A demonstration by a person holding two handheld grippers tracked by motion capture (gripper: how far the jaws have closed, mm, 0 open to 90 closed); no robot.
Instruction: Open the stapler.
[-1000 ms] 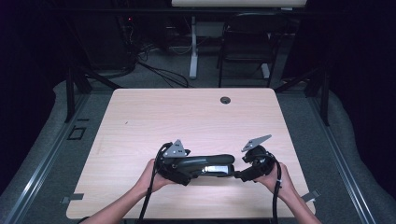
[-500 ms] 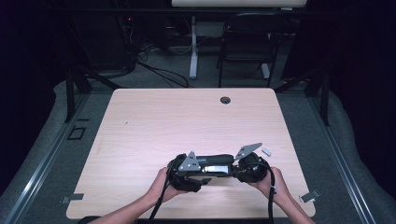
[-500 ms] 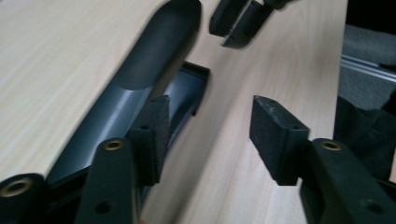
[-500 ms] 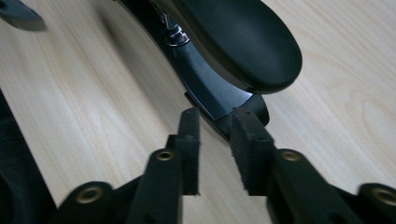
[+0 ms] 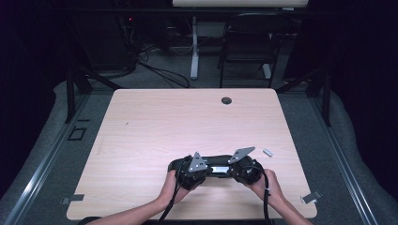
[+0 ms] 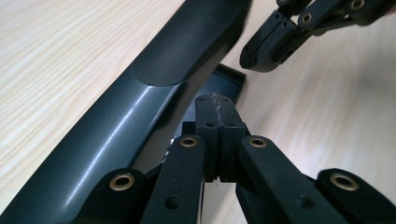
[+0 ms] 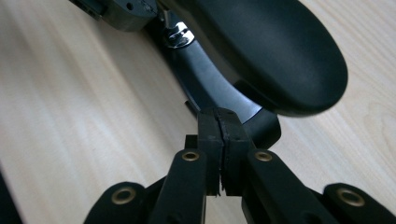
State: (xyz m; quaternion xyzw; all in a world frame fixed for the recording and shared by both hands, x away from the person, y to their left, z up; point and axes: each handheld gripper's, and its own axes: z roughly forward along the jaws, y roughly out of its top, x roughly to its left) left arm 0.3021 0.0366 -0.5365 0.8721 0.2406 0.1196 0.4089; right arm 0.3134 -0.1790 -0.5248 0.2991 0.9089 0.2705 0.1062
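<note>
Pale wood-grain table (image 5: 155, 126), glossy curved black stapler (image 5: 217, 165) between clenched left gripper (image 6: 217, 109) and right gripper (image 7: 219, 122) jaws

small pale item (image 5: 267, 152) near table's right edge too small to tell, dark curved object (image 6: 140, 112) cut off by frame edges

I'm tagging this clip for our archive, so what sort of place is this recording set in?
Probably a lab or recording workspace, not a home: a bare light-wood table with a cable grommet, a tangle of cables on the grey floor behind it, a black chair, and dark surroundings.
</note>
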